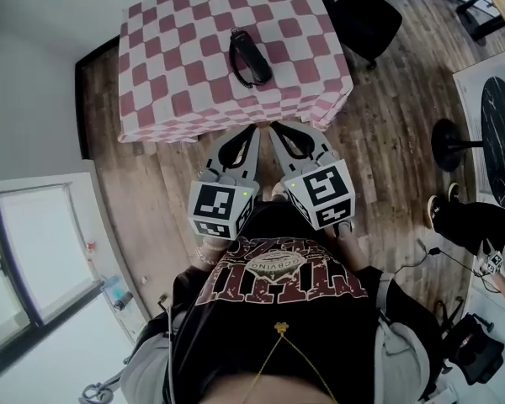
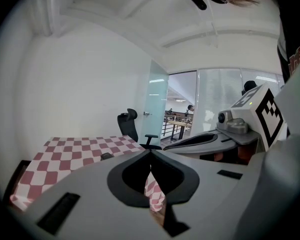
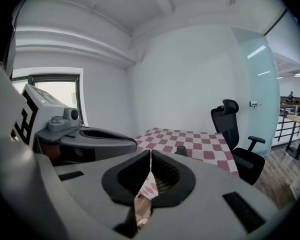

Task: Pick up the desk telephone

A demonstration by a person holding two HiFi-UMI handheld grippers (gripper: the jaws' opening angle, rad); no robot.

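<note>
Head view: a bench point(image 1: 177, 66) under a pink-and-white checked cloth stands on a wooden floor point(image 1: 387, 133). The desk telephone point(image 1: 249, 57) lies near its middle with bare cloth all round, and the far edge is cut off. A black chair point(image 1: 362, 15) stands at the bench's right. The left gripper point(image 1: 253, 130) and right gripper point(image 1: 274, 128) hover side by side at the near edge. Left gripper view: jaws together, nothing between them, the telephone a small dark shape beyond. Right gripper view: jaws likewise together and empty.
</note>
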